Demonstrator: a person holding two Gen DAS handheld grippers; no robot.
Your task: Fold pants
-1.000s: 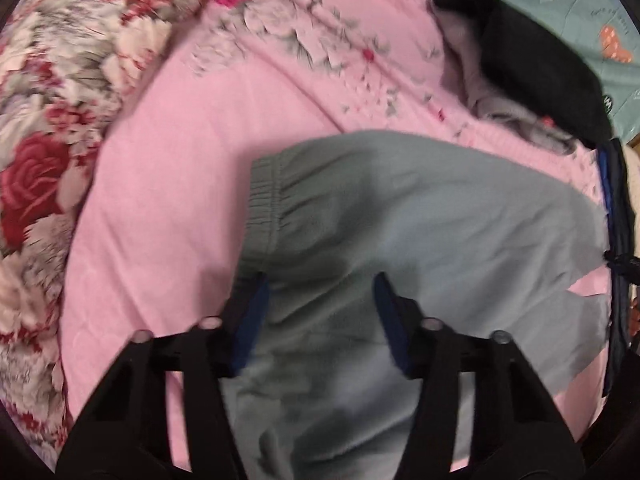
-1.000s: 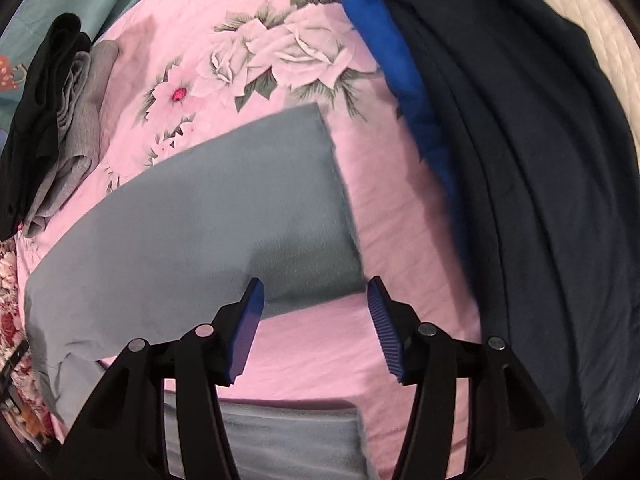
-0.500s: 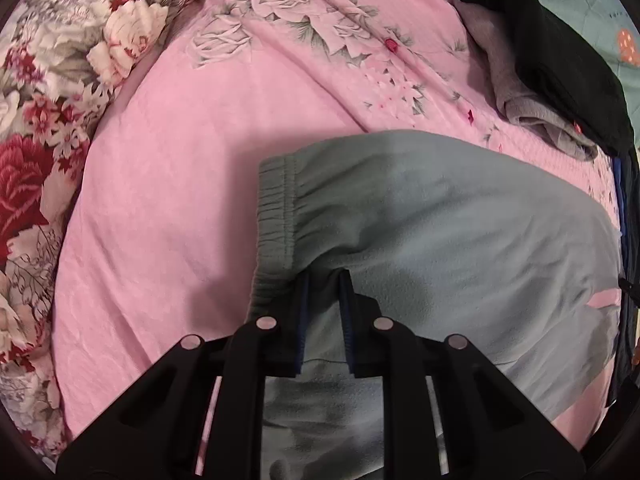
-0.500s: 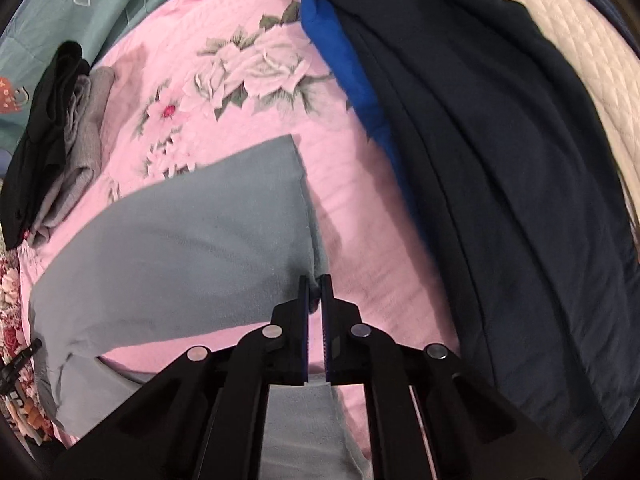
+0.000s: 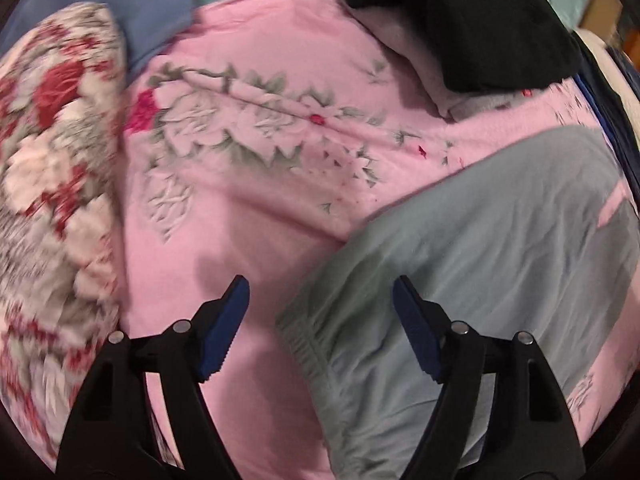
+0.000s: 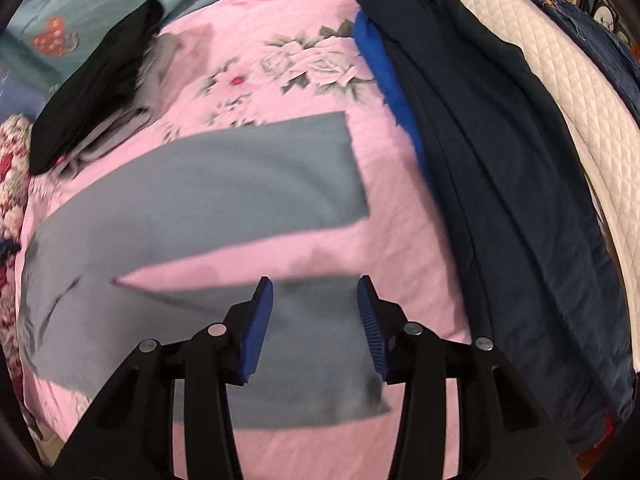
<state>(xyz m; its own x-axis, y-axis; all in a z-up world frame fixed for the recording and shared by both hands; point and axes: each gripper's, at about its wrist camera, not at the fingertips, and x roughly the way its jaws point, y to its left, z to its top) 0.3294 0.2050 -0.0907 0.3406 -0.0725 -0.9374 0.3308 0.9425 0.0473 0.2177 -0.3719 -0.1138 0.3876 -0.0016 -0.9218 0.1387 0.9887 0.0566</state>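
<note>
A: What does the left wrist camera catch?

B: The left gripper (image 5: 320, 312) has its fingers spread wide, holding nothing. The grey pants (image 5: 480, 280) lie on the pink sheet (image 5: 248, 208), and their gathered waistband (image 5: 304, 340) shows between the fingers. A red flowered quilt (image 5: 52, 200) bunches on the left, and a black garment (image 5: 472, 28) lies at the top.

A: And the right wrist camera?

B: The right gripper (image 6: 316, 320) is also parted and empty, over the nearer leg. Only here do you see both legs (image 6: 224, 200) splayed in a V, a dark navy garment (image 6: 500, 184) alongside, and a white quilted cover (image 6: 560, 92).
</note>
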